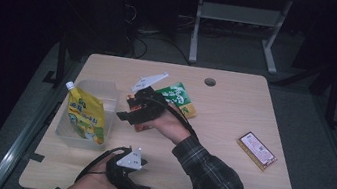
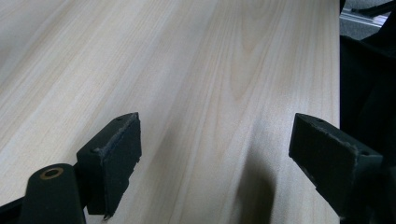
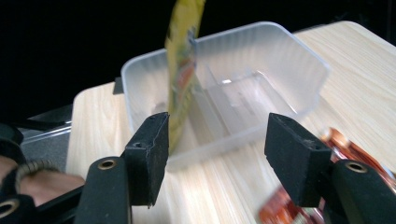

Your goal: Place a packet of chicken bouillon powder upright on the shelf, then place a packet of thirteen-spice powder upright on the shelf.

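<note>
Parked at the table's [image 1: 236,99] near edge, left gripper [image 1: 135,183], jaws wide apart over bare wood, holding nothing. Farther in, right gripper [image 1: 125,113], jaws likewise spread and empty, aimed at clear tub [image 1: 106,93] where yellow pouch [image 1: 85,115] leans upright. Orange packet [image 3: 345,151] just under it, apparently next for collection.

A yellow pouch [image 1: 84,116] with a white cap is stood tilted in a clear tub [image 1: 106,94] at the desk's left side. An orange packet [image 3: 345,154] is laid flat just right of the tub, partly on a green packet [image 1: 179,97] toward the far side.
</note>
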A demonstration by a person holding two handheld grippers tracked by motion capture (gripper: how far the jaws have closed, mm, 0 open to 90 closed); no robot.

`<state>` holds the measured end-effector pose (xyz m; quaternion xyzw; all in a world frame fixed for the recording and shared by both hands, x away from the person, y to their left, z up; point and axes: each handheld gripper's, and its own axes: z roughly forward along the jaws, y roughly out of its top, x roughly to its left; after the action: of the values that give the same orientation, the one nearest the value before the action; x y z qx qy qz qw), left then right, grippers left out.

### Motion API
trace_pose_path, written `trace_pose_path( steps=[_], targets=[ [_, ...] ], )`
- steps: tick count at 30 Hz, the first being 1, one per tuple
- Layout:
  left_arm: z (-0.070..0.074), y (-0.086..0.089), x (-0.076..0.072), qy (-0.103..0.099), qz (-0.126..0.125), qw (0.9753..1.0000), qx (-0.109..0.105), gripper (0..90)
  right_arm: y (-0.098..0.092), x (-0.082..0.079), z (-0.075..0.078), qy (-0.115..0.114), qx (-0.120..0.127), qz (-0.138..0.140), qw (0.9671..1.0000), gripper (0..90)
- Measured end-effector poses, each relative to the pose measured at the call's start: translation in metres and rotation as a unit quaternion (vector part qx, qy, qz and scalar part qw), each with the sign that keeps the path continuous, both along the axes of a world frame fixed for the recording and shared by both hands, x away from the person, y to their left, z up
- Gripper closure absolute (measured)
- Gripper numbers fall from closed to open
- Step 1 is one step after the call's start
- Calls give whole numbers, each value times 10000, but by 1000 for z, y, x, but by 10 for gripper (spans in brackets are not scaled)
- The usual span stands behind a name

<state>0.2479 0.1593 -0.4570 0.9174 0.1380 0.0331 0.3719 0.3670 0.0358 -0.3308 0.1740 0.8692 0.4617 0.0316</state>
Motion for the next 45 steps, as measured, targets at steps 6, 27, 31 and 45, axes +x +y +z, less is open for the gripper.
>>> trace_pose_path(
  steps=[6, 27, 31, 45],
  targets=[
    [1, 1, 2, 3, 26, 10000, -4, 165, -29, -6, -5, -64, 22, -262, 9996, 390],
    [1, 7, 7, 55, 248, 9996, -105, 165, -136, -36, -51, -33, -262, -1374, 9902, 415],
    [2, 9, 7, 33, 286, 9995, -146, 165, -156, -42, -59, -22, -365, -1554, 9872, 518],
    [3, 12, 10, 6, 376, 9991, -181, 169, -252, -46, -76, 13, -538, -2671, 9622, 899]
  ],
)
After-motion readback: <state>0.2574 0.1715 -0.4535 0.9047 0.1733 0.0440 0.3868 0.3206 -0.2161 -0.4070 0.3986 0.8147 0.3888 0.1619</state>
